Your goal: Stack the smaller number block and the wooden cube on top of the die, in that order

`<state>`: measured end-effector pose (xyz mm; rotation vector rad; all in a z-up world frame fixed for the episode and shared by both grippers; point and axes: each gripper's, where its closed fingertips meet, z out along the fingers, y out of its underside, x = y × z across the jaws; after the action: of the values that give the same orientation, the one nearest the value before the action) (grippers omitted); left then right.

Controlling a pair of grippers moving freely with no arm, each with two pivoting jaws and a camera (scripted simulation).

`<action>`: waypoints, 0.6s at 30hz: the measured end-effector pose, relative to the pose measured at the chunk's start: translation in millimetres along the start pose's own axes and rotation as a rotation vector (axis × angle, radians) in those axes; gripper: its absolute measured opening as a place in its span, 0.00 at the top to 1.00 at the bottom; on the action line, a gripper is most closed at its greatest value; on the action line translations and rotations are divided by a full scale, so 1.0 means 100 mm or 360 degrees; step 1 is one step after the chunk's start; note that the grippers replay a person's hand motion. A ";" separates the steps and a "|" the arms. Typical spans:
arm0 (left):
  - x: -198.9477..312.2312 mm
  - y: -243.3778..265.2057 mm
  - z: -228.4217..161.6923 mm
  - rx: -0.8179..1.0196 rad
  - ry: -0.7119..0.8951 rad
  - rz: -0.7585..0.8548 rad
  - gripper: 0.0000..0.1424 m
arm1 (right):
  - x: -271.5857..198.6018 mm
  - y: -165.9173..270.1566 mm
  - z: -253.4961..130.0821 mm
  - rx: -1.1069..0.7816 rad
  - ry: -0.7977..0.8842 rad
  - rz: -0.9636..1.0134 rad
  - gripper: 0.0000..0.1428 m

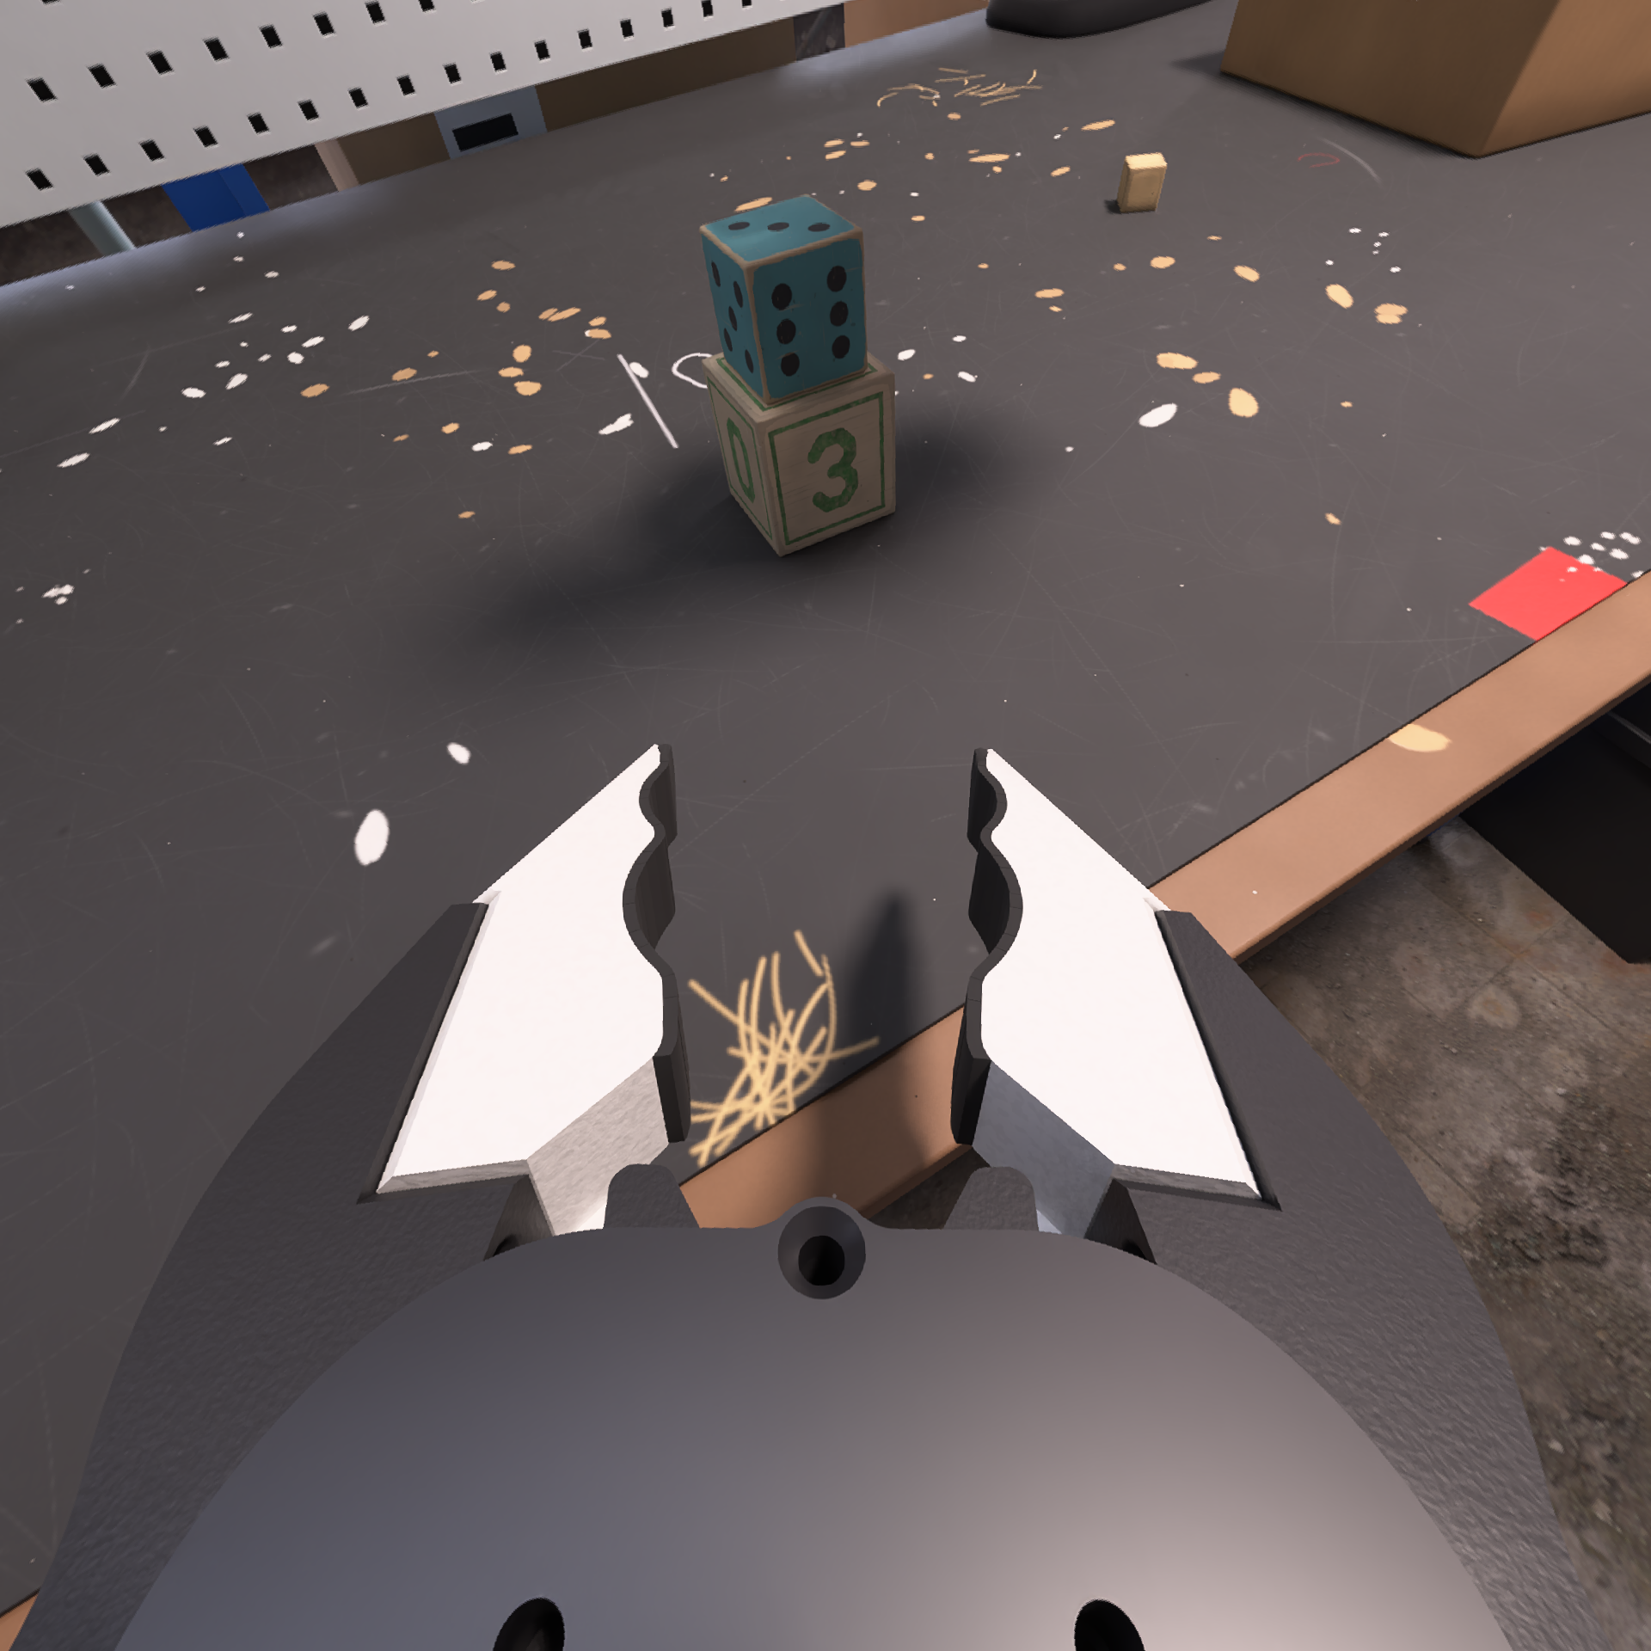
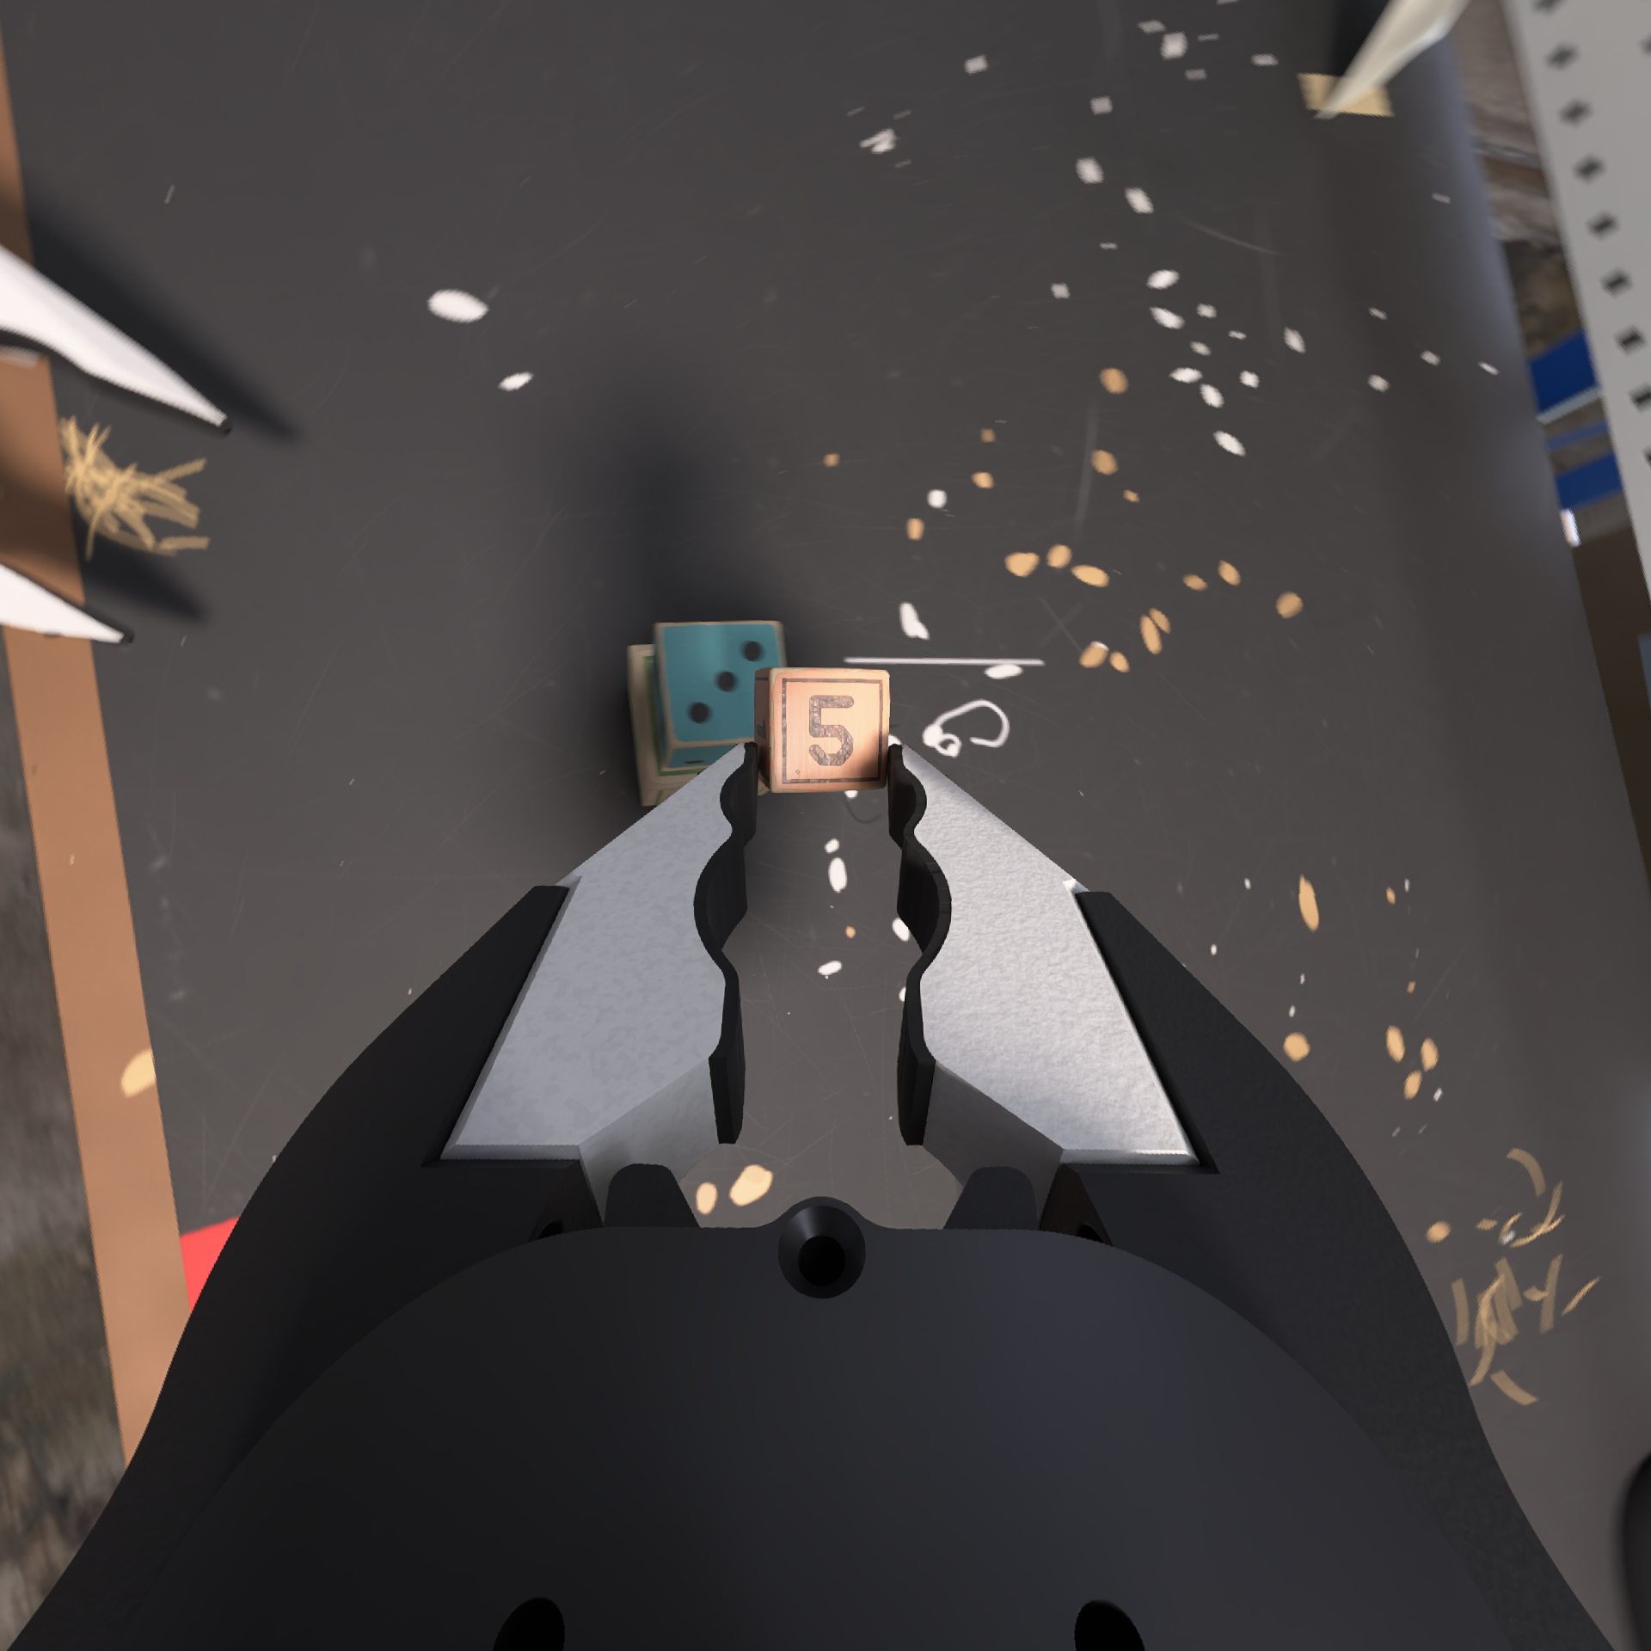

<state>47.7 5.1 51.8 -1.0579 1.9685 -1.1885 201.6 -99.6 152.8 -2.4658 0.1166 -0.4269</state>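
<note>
A teal die (image 1: 786, 295) sits on a larger pale number block with green print (image 1: 817, 451) at the middle of the dark table. A small plain wooden cube (image 1: 1142, 181) lies far back right. My left gripper (image 1: 822, 759) is open and empty, near the table's front edge, well short of the stack. My right gripper (image 2: 820, 755) is shut on a small tan number block (image 2: 829, 728), held above the table just right of the die (image 2: 715, 683) and the green-print block (image 2: 645, 715). The left gripper's fingers (image 2: 116, 366) show at the left edge.
A cardboard box (image 1: 1447, 71) stands at the back right. A white perforated rail (image 1: 357, 89) runs along the back left. The table's brown front edge (image 1: 1340, 804) drops to the floor. A red patch (image 1: 1546, 590) marks the right edge.
</note>
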 end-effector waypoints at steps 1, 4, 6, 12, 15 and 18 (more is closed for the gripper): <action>0.00 0.00 0.00 -0.0004 -0.0001 -0.0001 0.54 | -0.07 -0.04 0.05 -0.0053 -0.0032 -0.0083 0.80; 0.02 -0.01 0.00 -0.0001 -0.0003 0.0012 0.54 | -0.17 -0.04 0.24 -0.0207 -0.0096 -0.0163 0.80; 0.03 -0.02 0.00 0.0003 -0.0011 0.0032 0.54 | -0.21 -0.04 0.35 -0.0252 -0.0153 -0.0145 0.80; 0.04 -0.02 -0.02 0.0003 0.0005 0.0025 0.54 | -0.25 0.04 0.49 -0.0352 -0.0229 -0.0101 0.80; 0.06 -0.01 -0.01 -0.0003 0.0014 0.0036 0.53 | -0.25 0.06 0.50 -0.0356 -0.0233 -0.0104 0.80; 0.08 -0.01 -0.01 -0.0010 0.0028 0.0044 0.53 | -0.21 0.04 0.43 -0.0301 -0.0198 -0.0112 0.66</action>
<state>43.3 -1.2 52.3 -1.0231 1.9952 -1.1813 195.9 -73.8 112.1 -2.6816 0.0187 -0.3030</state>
